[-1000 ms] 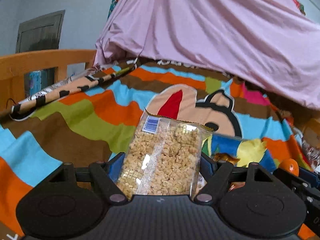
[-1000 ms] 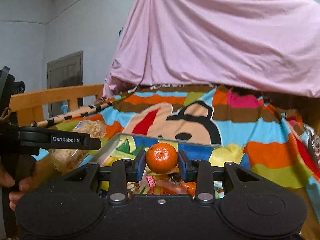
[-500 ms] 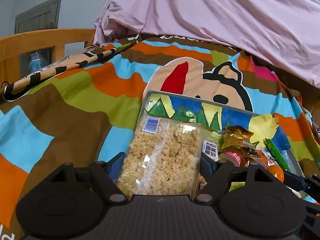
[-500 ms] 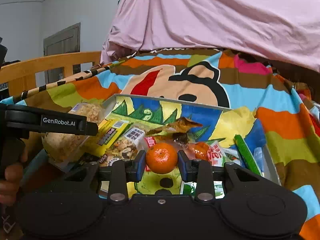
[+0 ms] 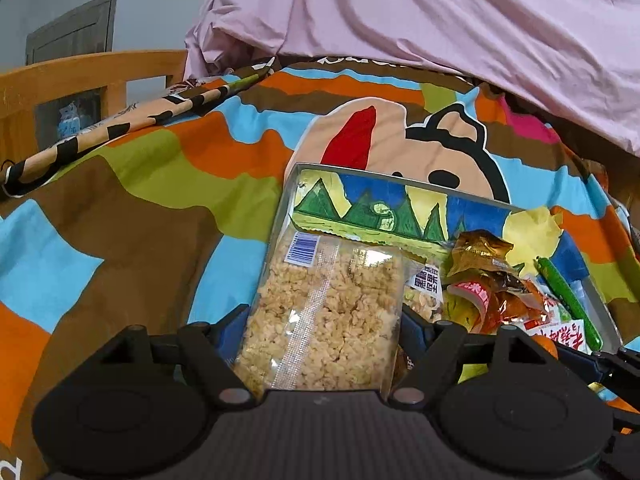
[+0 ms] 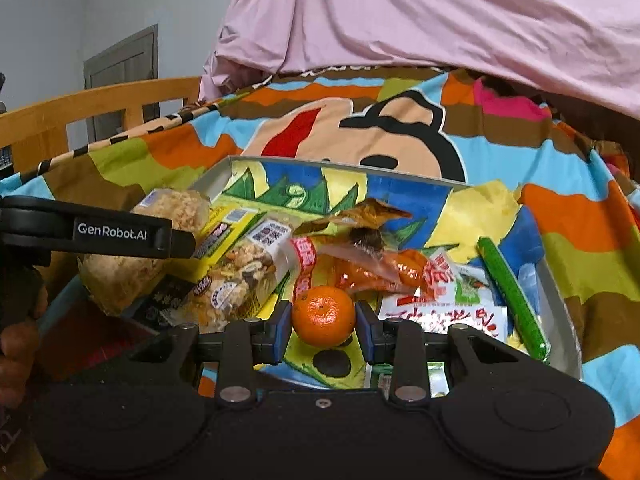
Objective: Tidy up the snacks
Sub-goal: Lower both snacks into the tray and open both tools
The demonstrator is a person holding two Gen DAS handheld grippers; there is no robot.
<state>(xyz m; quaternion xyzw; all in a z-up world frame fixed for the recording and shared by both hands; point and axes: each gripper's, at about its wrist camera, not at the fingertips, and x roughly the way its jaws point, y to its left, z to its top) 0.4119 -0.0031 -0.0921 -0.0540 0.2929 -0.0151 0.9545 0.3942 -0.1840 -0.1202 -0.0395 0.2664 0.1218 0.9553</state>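
A clear bag of puffed-rice snack (image 5: 332, 300) stands upright between the fingers of my left gripper (image 5: 324, 322), which is shut on it at the near left corner of the tray (image 5: 360, 170). In the right wrist view the same bag (image 6: 116, 276) shows at the left under a left gripper finger (image 6: 120, 234). My right gripper (image 6: 324, 326) is shut on a small mandarin (image 6: 324, 314), held just above the tray (image 6: 560, 304) floor at its near side. The tray, lined with a colourful drawing, holds several snack packs.
In the tray lie a nut-mix pack (image 6: 240, 276), an orange packet (image 6: 376, 268), a red-and-white pack (image 6: 444, 316) and a green stick (image 6: 512, 296). A striped blanket (image 5: 120, 200) lies under it, with a wooden rail (image 5: 80, 76) left, pink sheet (image 5: 400, 20) behind and a hand (image 6: 16, 344) far left.
Both grippers have come down and tipped toward the tray, which now fills far more of each view. The bag and the mandarin stay gripped as before.
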